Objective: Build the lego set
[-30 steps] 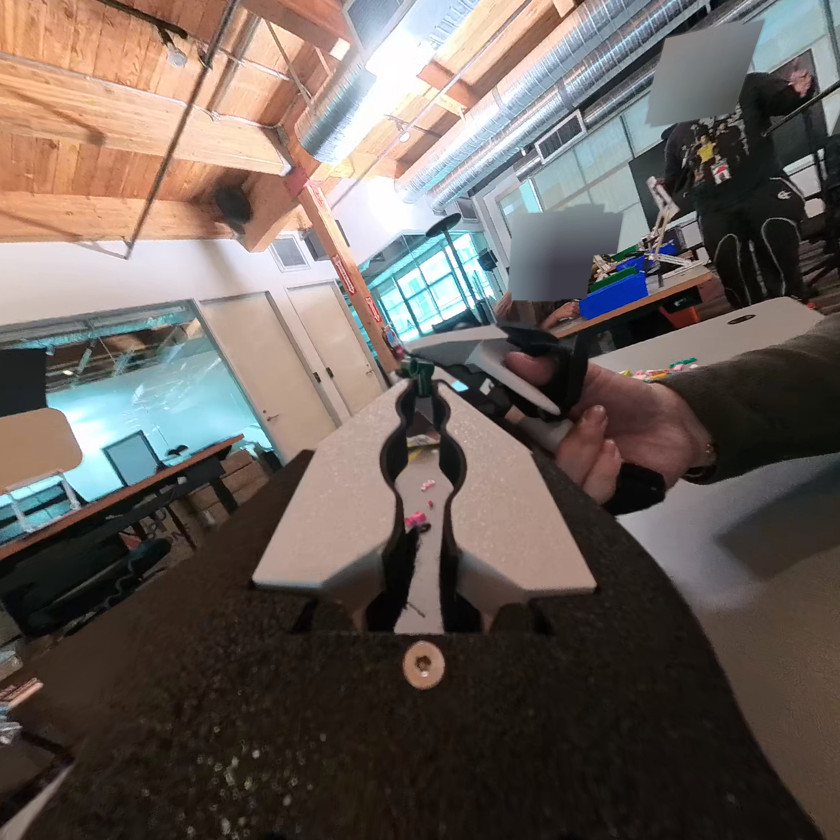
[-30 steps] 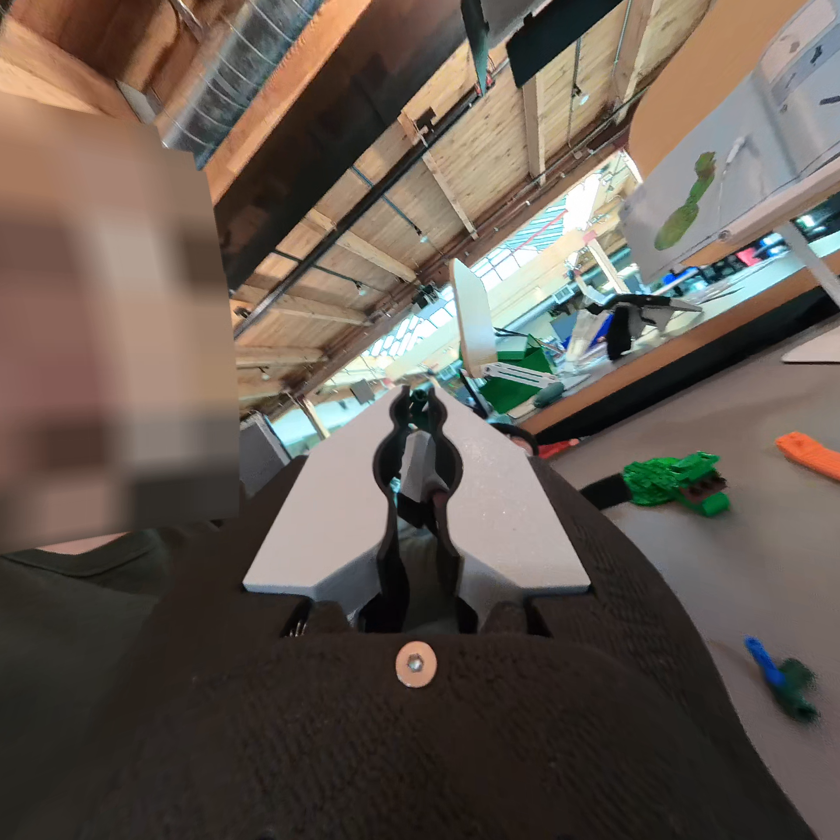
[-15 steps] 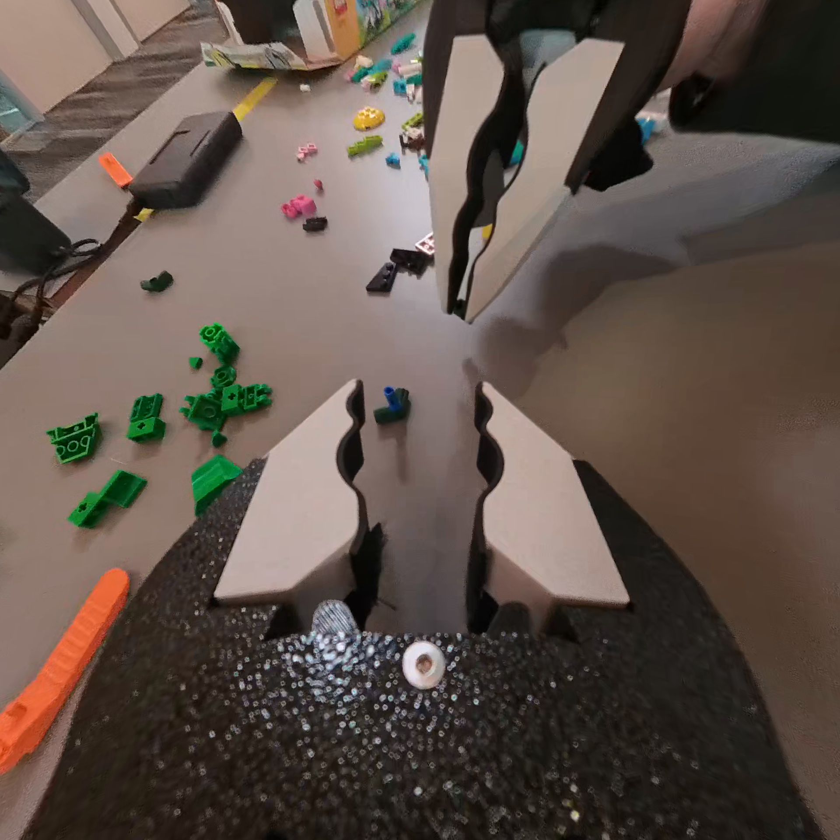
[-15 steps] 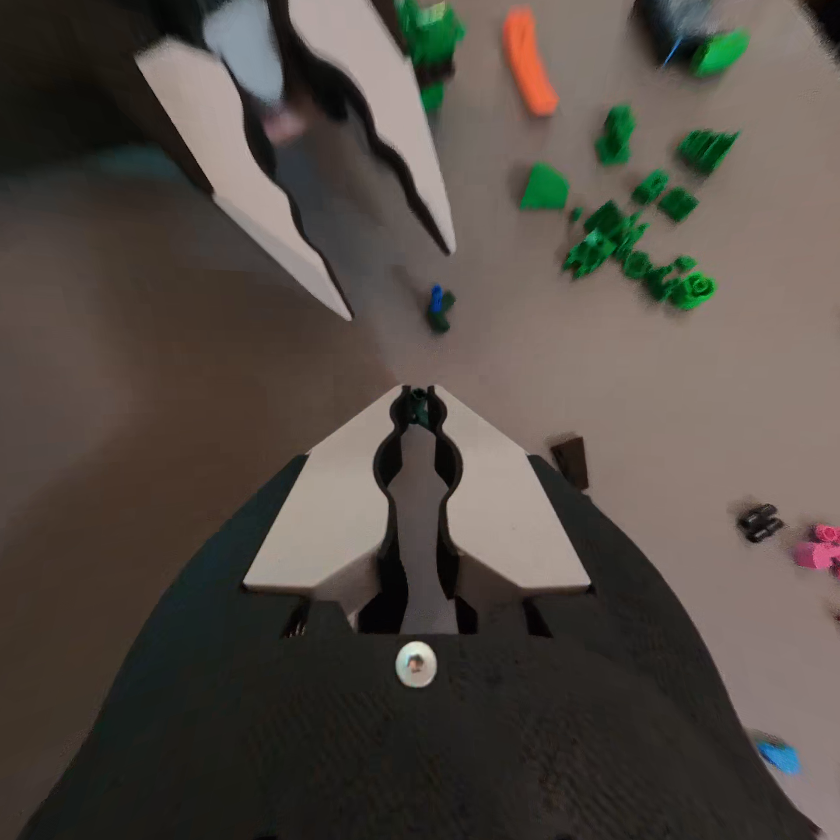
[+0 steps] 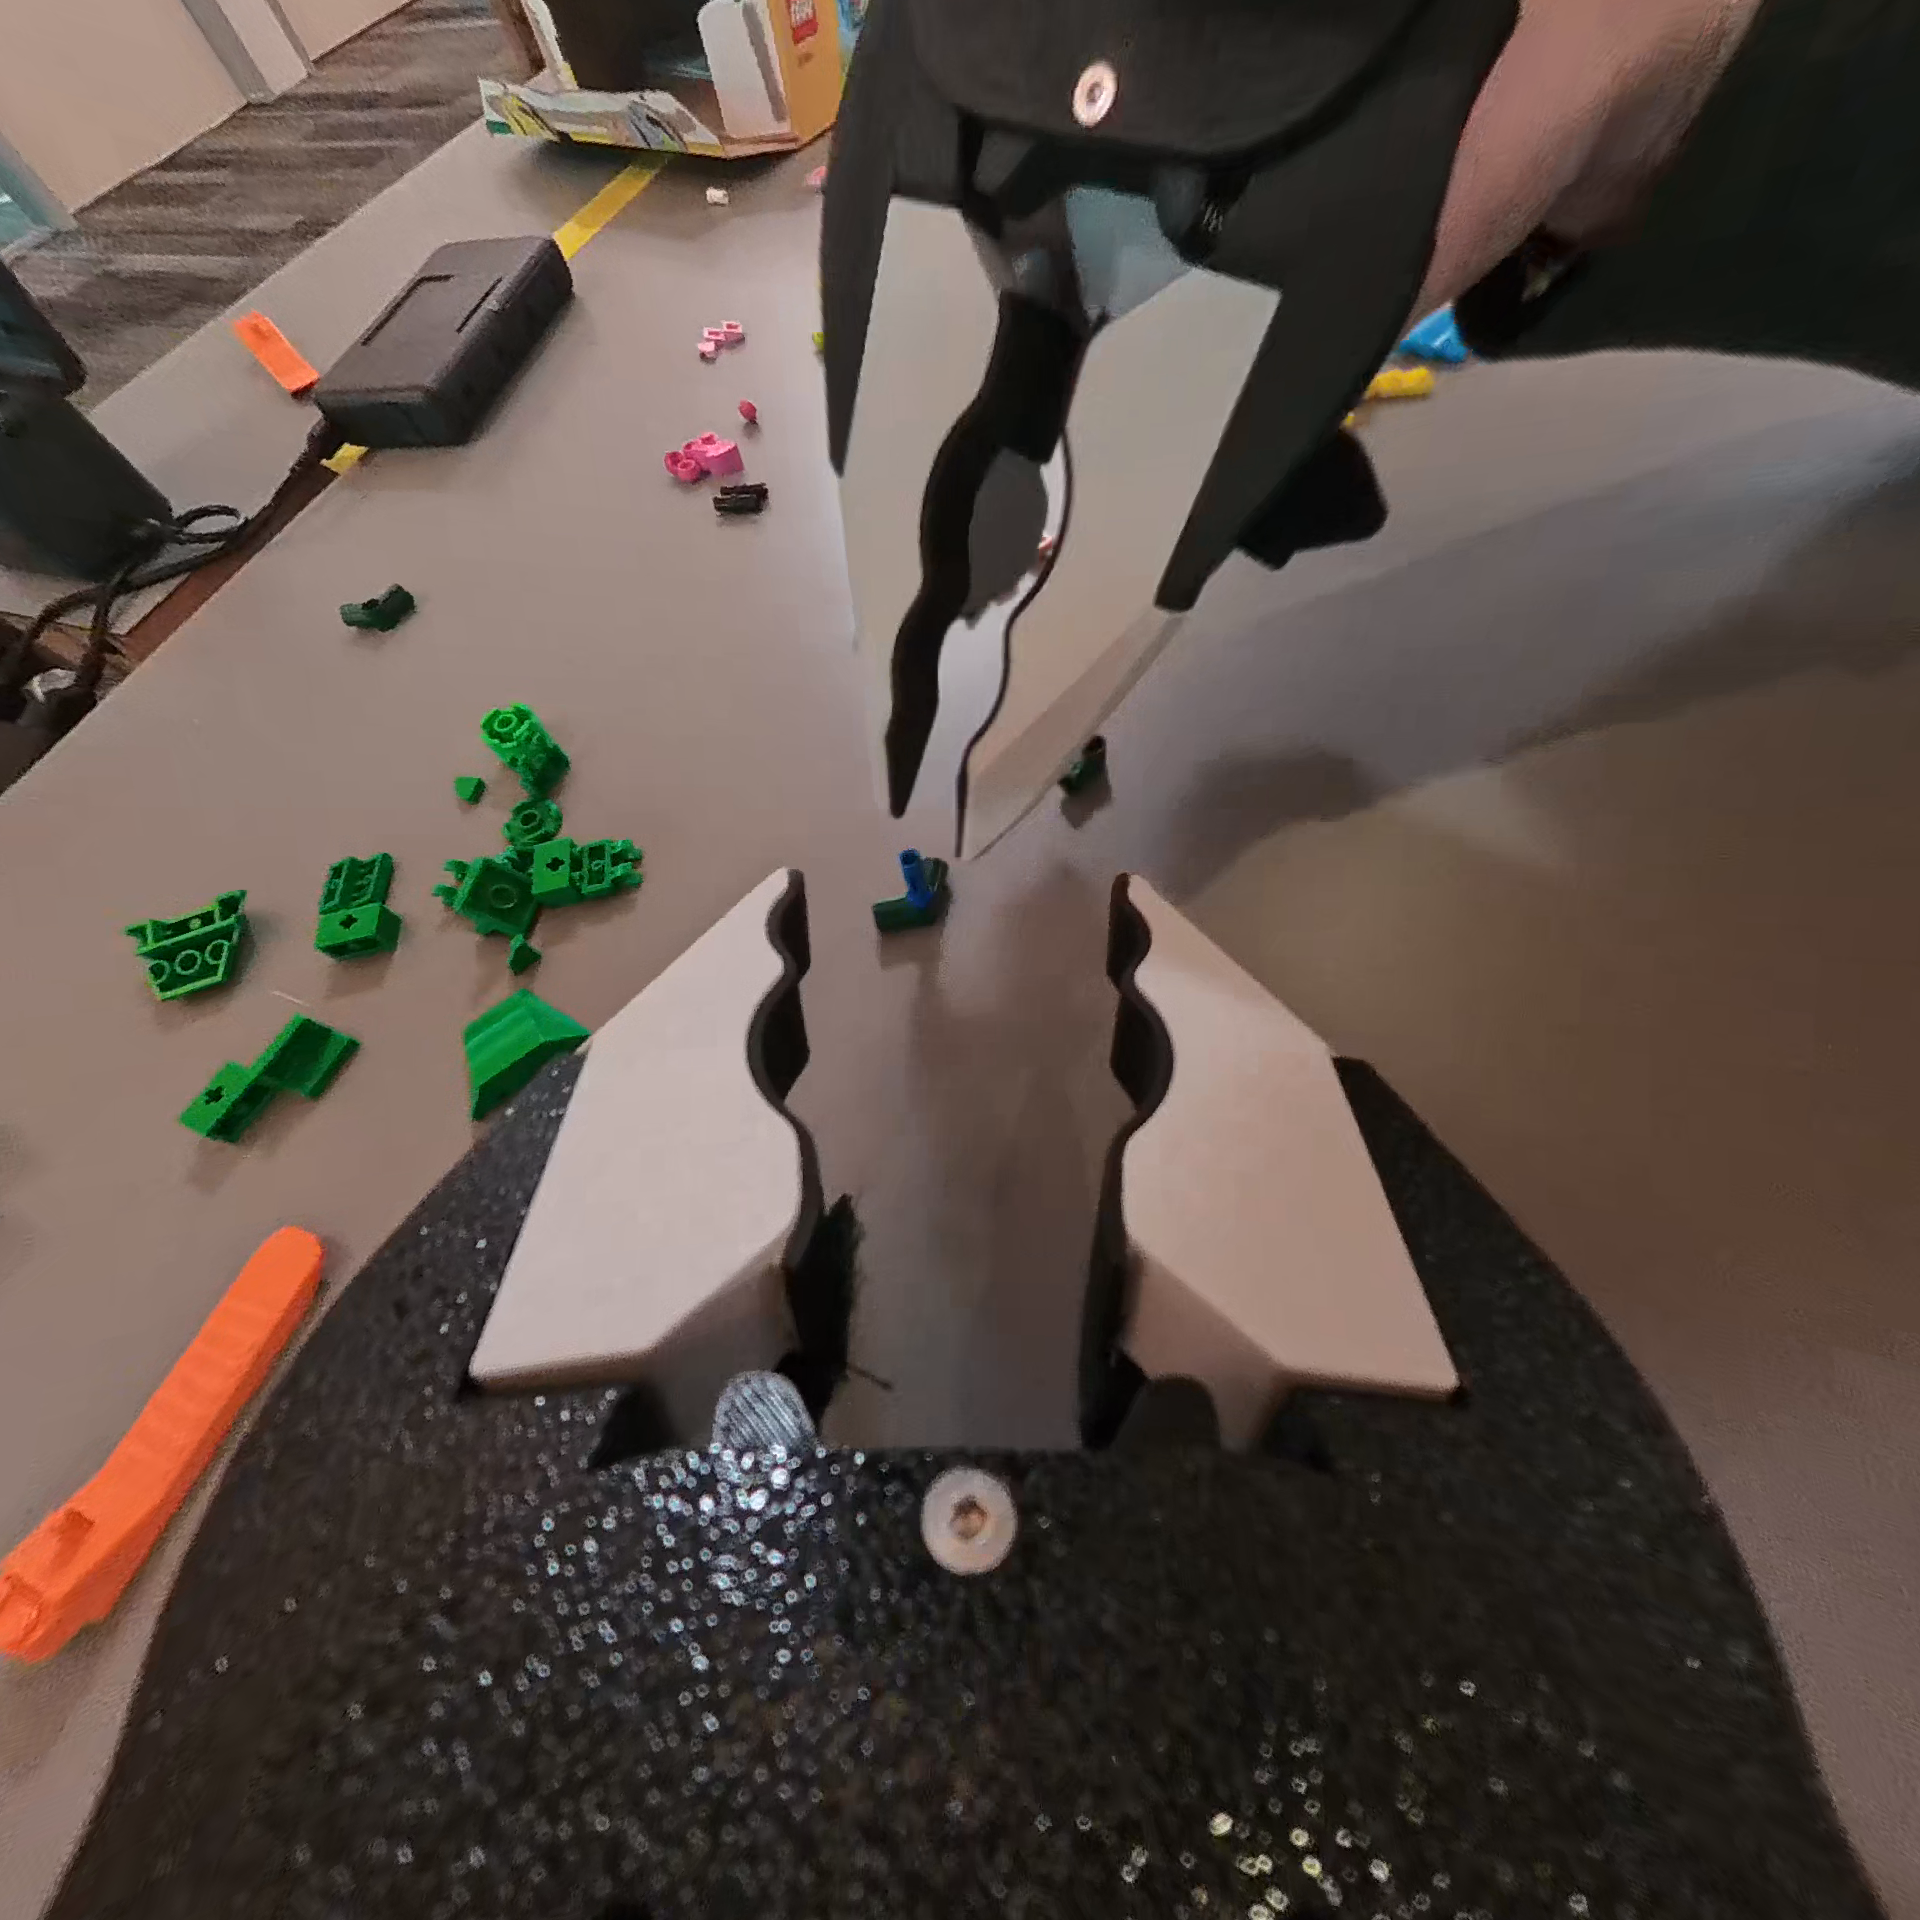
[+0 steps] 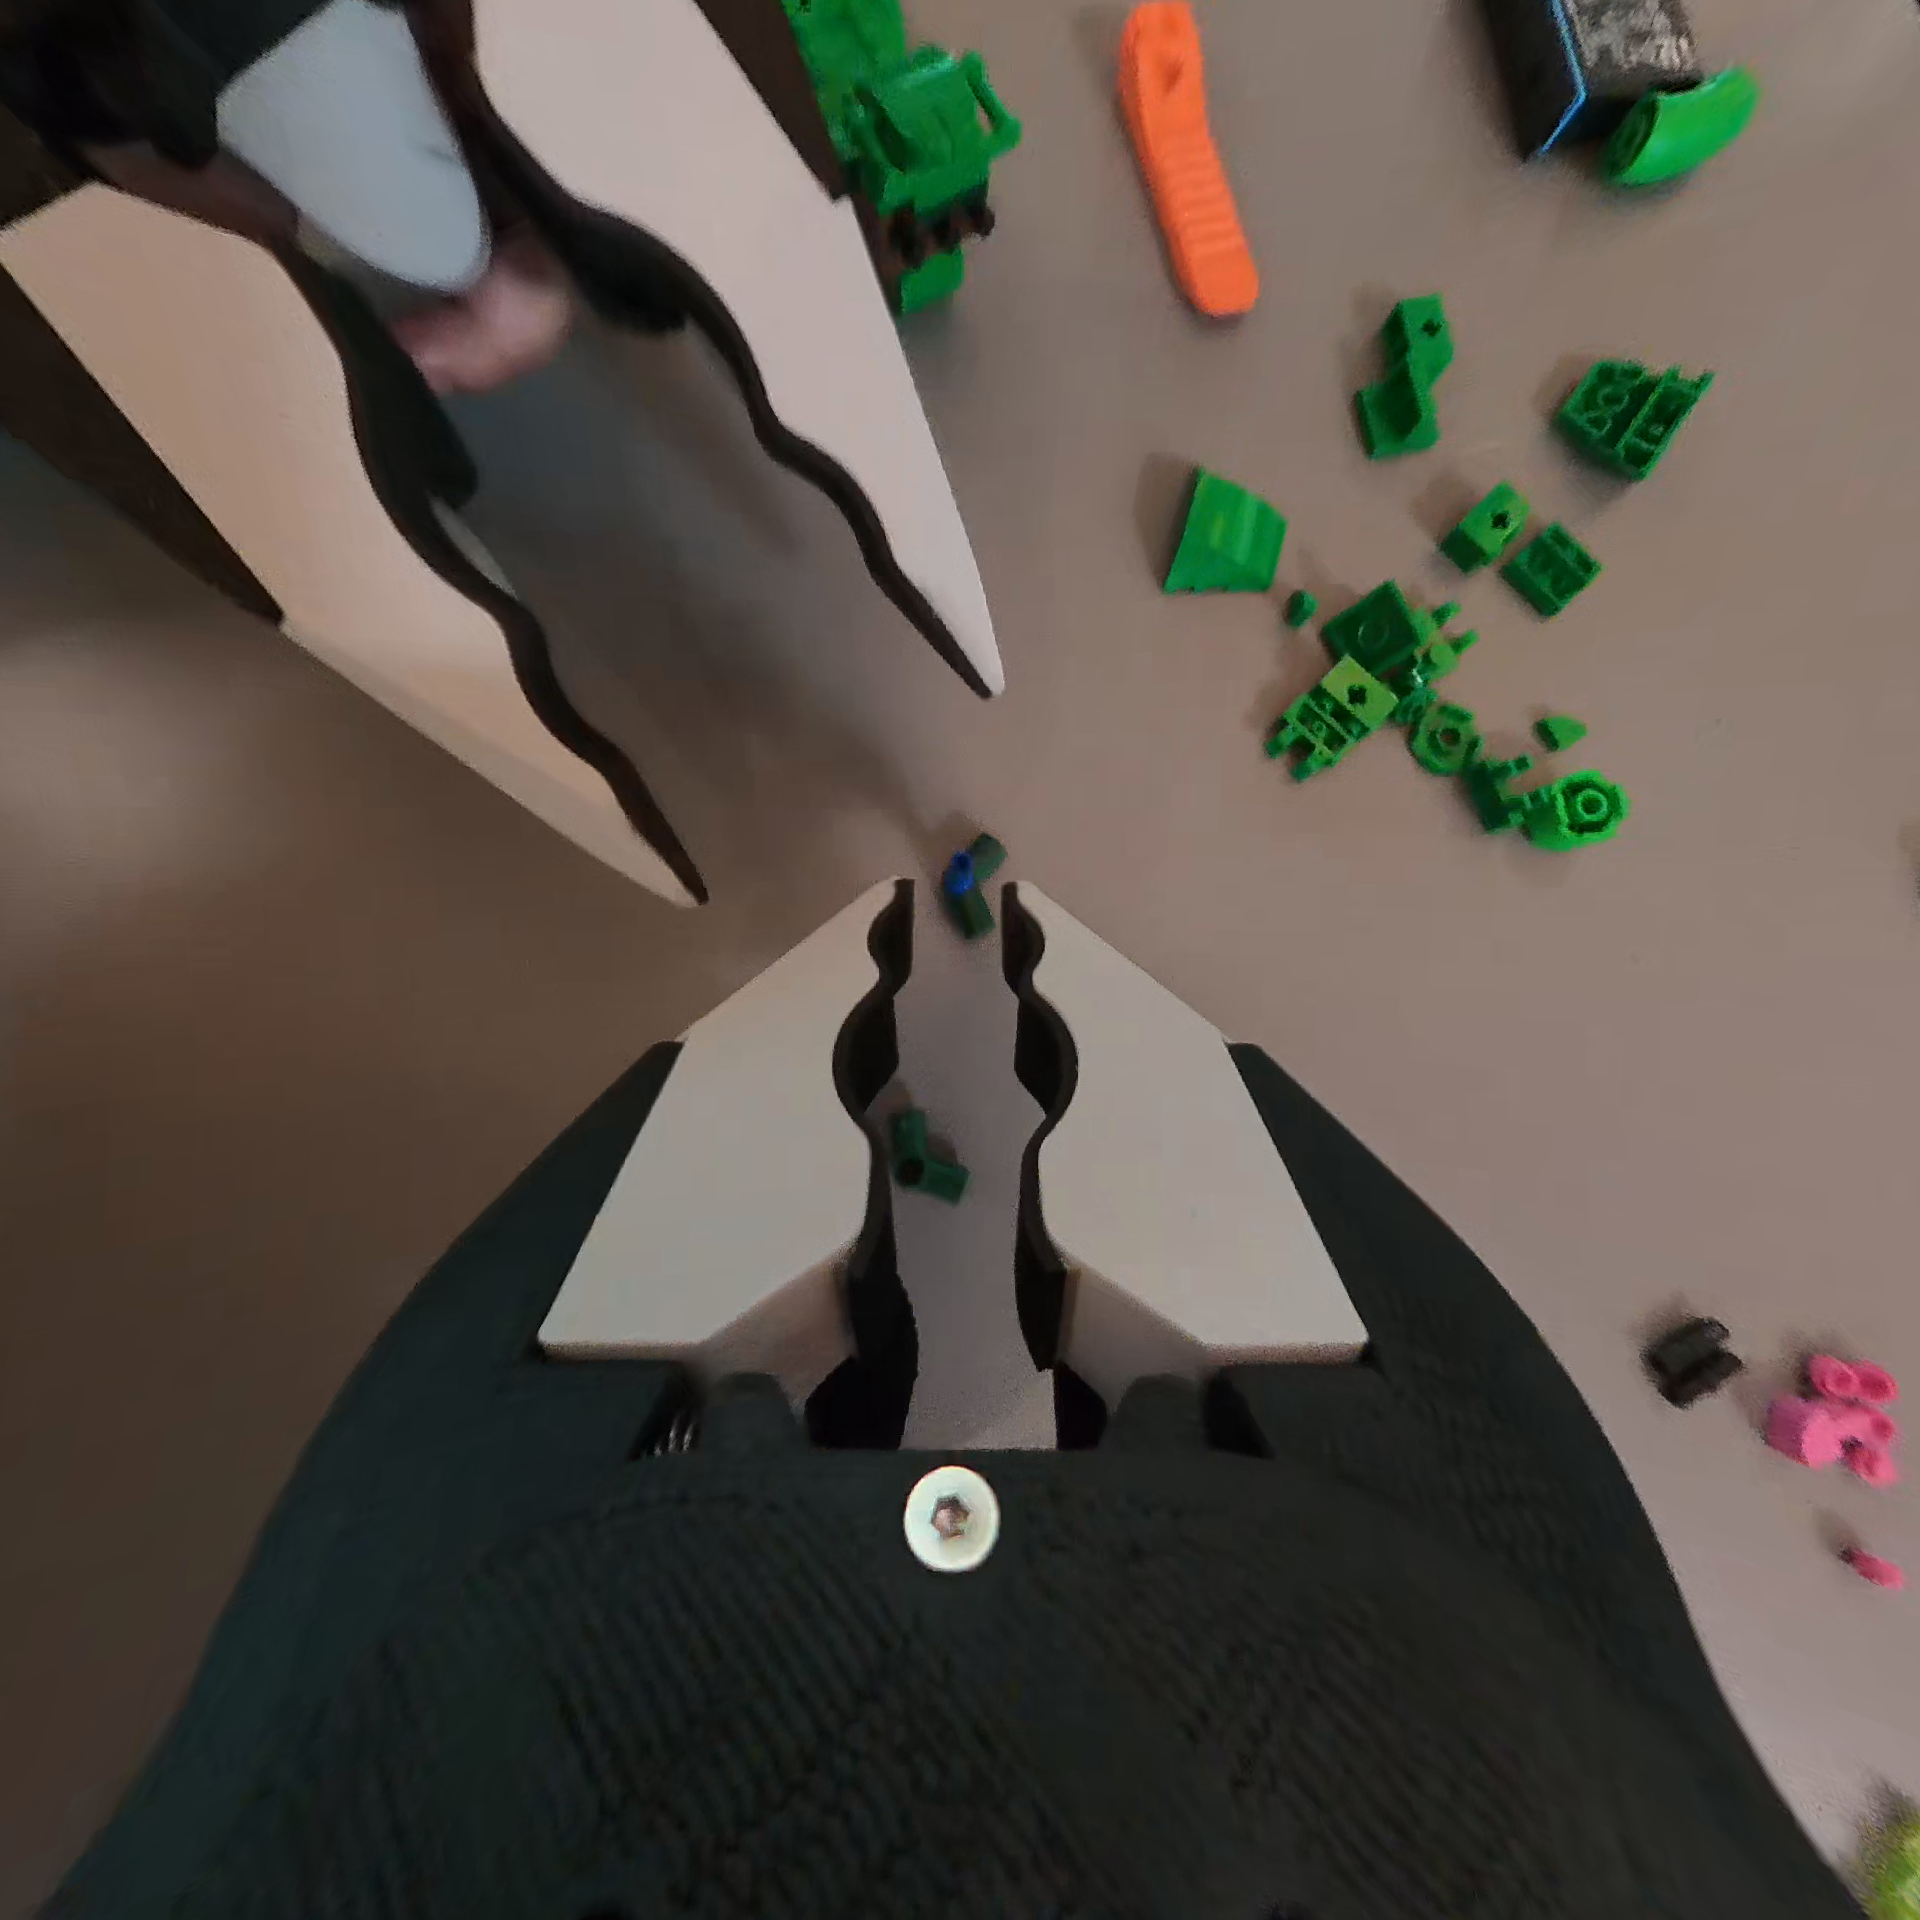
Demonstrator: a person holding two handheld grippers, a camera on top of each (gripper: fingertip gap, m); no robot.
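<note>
A small dark green piece with a blue pin [image 5: 911, 894] lies on the grey table [image 5: 1558, 1039], just ahead of my left gripper [image 5: 956, 888], which is wide open and empty. My right gripper [image 5: 930, 829] comes down from the far side, its tips close above that piece. In the right wrist view my right gripper [image 6: 956, 886] is slightly open, and the pinned piece [image 6: 971, 883] shows at its tips, not gripped. A second dark green piece [image 6: 925, 1153] lies on the table under its fingers, and it also shows in the left wrist view [image 5: 1081, 769]. My left gripper [image 6: 842, 790] is opposite.
Loose bright green bricks [image 5: 499, 883] lie to the left, with an orange brick separator [image 5: 156, 1434] near the front. Further off are pink pieces [image 5: 707, 457], a small black piece [image 5: 740, 499], a black box [image 5: 447, 343] and an open carton [image 5: 665, 94]. A green part-built model [image 6: 925, 135] lies beyond. Both grippers' tips are close together, under 4 cm apart. The orange brick separator [image 5: 156, 1434] sits 15 cm or so from the ends of my left fingers. It is also in sight in the right wrist view [image 6: 1193, 148].
Both grippers swung down from facing the room to the table. My left gripper opened. My right gripper, shut on a dark green piece half a second ago, has parted and the piece lies on the table.
</note>
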